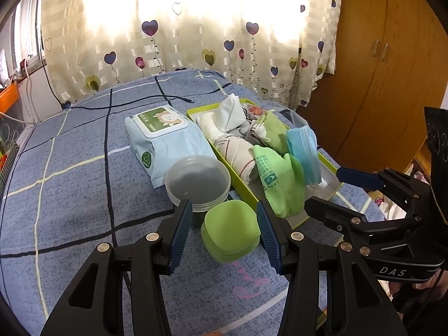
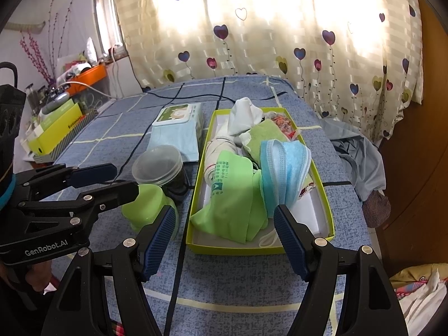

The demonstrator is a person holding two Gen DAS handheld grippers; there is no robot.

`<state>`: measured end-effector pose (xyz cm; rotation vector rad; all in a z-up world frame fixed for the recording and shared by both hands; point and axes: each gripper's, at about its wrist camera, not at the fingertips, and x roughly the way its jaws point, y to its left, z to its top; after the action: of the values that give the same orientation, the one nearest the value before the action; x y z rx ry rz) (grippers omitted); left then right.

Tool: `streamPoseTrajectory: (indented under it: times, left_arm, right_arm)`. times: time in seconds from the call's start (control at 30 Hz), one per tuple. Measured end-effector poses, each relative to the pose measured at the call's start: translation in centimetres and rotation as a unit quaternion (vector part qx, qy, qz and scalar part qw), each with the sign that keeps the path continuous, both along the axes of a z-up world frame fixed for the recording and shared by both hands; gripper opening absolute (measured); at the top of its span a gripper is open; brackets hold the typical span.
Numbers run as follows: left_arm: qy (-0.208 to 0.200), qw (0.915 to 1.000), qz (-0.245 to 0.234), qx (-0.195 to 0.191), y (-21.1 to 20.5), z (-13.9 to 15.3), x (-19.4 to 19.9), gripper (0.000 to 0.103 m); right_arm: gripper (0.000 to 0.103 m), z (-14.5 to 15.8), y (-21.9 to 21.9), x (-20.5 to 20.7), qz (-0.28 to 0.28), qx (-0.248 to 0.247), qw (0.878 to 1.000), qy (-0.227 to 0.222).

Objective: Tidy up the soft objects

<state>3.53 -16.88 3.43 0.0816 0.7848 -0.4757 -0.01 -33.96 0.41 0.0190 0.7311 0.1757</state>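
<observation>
Left gripper released, pads either side of green lid w/o pressing, lower centre of left view. Right gripper released, over near rim of tray. Tray, centre-right, packed w/ soft stuff: blue masks, green bag, white cloth. Clear tub & wipes pack just left of tray. Bedspread open at left; bed edge close on right.

Sunlight glows through a cream curtain patterned with hearts, hung behind the bed's blue plaid sheet. Right of the curtain stands a wooden wardrobe; left, a window.
</observation>
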Motion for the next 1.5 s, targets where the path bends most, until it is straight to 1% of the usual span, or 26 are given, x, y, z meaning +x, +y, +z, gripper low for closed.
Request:
streamPoseTrajectory:
  times: [1.1,1.5]
  left_arm:
    - [0.005,0.9998,0.005,0.018,-0.24,-0.62,0.23,0.049]
    - [0.002,0.9997,-0.002,0.023,-0.67,-0.5,0.4,0.049]
  right_arm:
    - [0.073,0.03,0.01,0.14,0.0,0.0,1.0,0.001]
    - [0.073,0.03,0.01,0.29,-0.002,-0.001,1.0,0.002]
